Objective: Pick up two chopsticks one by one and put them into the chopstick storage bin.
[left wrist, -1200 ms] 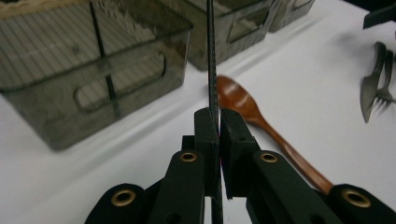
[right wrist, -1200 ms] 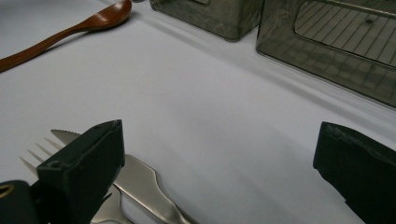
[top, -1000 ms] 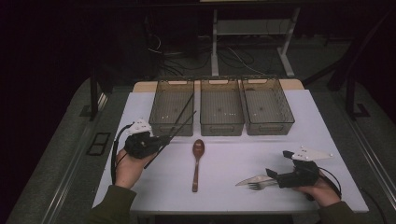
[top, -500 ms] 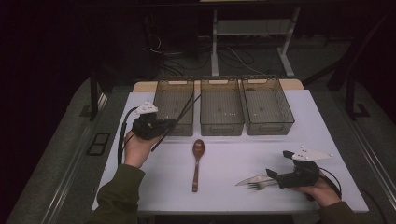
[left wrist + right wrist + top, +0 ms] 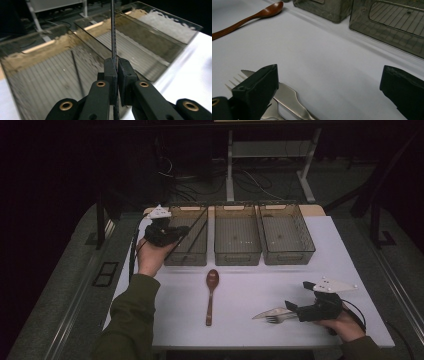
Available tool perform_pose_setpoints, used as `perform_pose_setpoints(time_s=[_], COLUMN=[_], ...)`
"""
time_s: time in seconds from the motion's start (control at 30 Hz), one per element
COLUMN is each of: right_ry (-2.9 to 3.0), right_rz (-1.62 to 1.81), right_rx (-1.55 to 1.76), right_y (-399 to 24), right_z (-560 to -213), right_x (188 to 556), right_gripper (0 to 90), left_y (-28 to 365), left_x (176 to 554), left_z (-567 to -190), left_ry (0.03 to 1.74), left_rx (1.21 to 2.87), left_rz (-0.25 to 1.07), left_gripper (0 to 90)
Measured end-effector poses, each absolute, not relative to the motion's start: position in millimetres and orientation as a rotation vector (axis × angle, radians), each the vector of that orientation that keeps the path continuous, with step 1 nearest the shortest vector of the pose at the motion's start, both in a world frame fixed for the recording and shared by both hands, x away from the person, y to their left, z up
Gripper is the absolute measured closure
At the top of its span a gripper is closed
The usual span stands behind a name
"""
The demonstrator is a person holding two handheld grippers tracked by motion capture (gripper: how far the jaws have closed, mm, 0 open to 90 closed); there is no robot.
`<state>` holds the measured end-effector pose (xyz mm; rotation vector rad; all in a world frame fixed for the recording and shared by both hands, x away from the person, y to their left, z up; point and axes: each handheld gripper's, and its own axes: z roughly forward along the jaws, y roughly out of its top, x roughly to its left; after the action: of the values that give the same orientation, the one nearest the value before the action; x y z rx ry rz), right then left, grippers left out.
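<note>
High view: the left tool [image 5: 181, 231] is held over the near rim of the leftmost of three clear bins [image 5: 187, 237] at the far side of the white counter [image 5: 250, 295]. A thin black chopstick [image 5: 192, 232] is carried in it, slanting up across that bin. A wooden spoon [image 5: 210, 295] lies at mid-counter, and a metal knife [image 5: 272, 312] and fork [image 5: 276, 319] lie just in front of the right tool [image 5: 290, 307], which rests low near the front edge.

Left gripper view: the left tool [image 5: 117, 65] is seen clamped tight on the chopstick [image 5: 113, 32], which runs straight up between the pads. A second chopstick [image 5: 77, 72] already lies on the ribbed floor of the bin [image 5: 45, 75] below.

Right gripper view: the right tool [image 5: 329, 87] is spread wide and holds nothing; the knife [image 5: 287, 96] and fork [image 5: 268, 110] lie beside its left pad, the spoon [image 5: 249, 18] farther off.

The step in hand is judged to be the sorting of cutlery, with the chopstick about to be deposited. The next move calls for the stick to be lowered into the bin and released beside its mate.
</note>
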<state>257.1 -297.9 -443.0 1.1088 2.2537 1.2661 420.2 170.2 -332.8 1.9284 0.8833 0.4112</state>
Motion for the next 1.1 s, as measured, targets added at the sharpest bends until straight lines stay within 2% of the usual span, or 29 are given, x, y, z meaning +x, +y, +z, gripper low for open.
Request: perform_pose_setpoints(time_s=[0.53,1.1], right_ry=[2.252,2.252], right_rz=[1.268,1.267], right_rx=[1.109,1.111], right_y=[-298,-299], right_z=[-443,-443], right_x=[257,257], right_gripper=[1.5,1.5], left_y=[179,181], left_x=[468,485], left_z=[-349,-378], left_ry=[0.959,1.059], left_rx=[1.932,2.017], left_rz=[0.445,0.422], left_gripper=[85.0,84.9])
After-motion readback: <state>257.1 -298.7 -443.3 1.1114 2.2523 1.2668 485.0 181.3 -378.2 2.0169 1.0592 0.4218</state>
